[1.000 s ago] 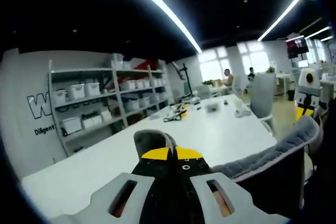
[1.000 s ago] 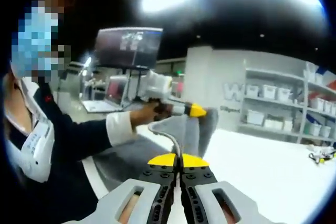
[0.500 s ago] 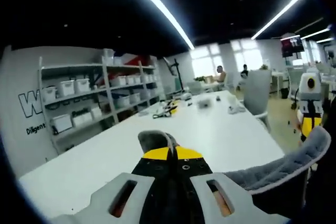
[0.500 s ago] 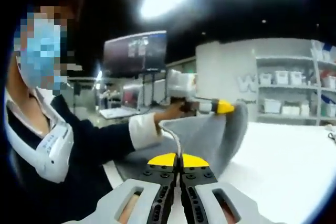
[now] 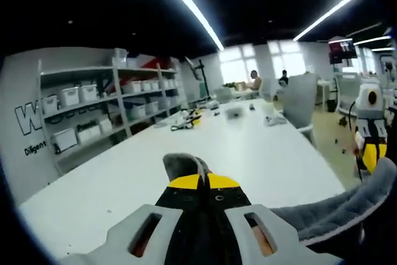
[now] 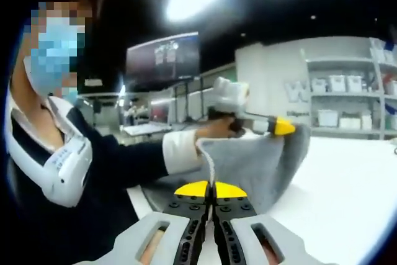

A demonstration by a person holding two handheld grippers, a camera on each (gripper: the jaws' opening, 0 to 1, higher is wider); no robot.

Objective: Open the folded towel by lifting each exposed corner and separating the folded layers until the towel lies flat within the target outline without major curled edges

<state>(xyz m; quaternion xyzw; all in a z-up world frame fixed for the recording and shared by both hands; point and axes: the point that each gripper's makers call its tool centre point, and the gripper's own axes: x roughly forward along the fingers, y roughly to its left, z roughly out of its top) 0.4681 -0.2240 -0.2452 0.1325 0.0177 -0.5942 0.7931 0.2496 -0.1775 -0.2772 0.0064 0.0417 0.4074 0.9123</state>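
A: Starting at the left of the left gripper view, we are looking at a white shelving rack loaded with white storage bins, standing against a wall with dark lettering. In front of it a long white table is running away from us.

B: At mid frame the left gripper is rising from the bottom edge. Its yellow-tipped jaws are pressed together, and a fold of the grey towel is poking up just beyond the tips, so we are logging it as pinching a towel corner.

A: Agreed. From there the towel is stretching off to the right, hanging in the air above the table's near edge, its hem sagging in a curve. At the far right we are seeing the other gripper's white body with yellow below it, near the towel's far end; the contact itself is too close to the edge to read.

B: Moving to the right gripper view. On the left a person in a dark jacket with a white cuff is reaching across, gripping the handle of the left gripper; its yellow tip is touching the towel's upper corner.

A: At centre the right gripper is closed as well, with the towel's white-piped edge coming up from between the tips. The cloth is hanging spread between both grippers, clear of the table on the right.
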